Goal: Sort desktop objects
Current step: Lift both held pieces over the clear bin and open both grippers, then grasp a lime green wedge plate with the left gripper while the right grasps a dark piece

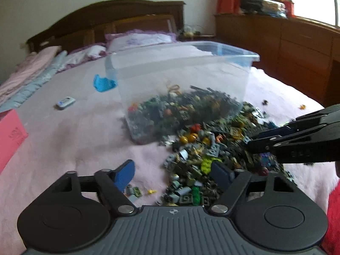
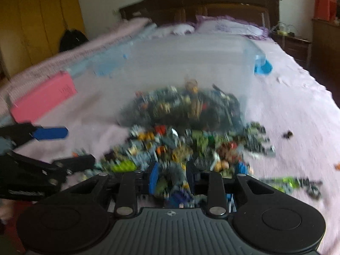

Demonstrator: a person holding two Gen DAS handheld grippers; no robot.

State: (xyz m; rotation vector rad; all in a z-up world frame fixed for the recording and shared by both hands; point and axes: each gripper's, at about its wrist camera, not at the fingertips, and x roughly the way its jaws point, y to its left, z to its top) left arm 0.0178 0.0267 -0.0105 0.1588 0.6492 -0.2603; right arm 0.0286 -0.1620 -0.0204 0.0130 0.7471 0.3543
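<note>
A clear plastic bin [image 1: 180, 74] stands on the pink bed cover [image 1: 74, 131], its bottom full of small toy bricks. More bricks spill out in a pile [image 1: 212, 153] toward me. My left gripper [image 1: 173, 175] is open, its blue pads wide apart over the near left edge of the pile, with nothing held. My right gripper [image 1: 251, 142] reaches in from the right onto the pile. In the blurred right wrist view the bin [image 2: 191, 63] stands behind the pile [image 2: 180, 144]. The right gripper [image 2: 172, 177] hangs low over the pile, jaws narrowly apart. The left gripper [image 2: 79, 146] shows at the left.
A pink box [image 1: 10, 138] [image 2: 42, 102] lies at the left. A blue clip-like piece [image 1: 103, 84] [image 2: 263, 67] and a small white device [image 1: 65, 102] lie by the bin. Stray bricks [image 1: 264, 102] lie to the right. Pillows and a wooden headboard [image 1: 119, 12] are behind.
</note>
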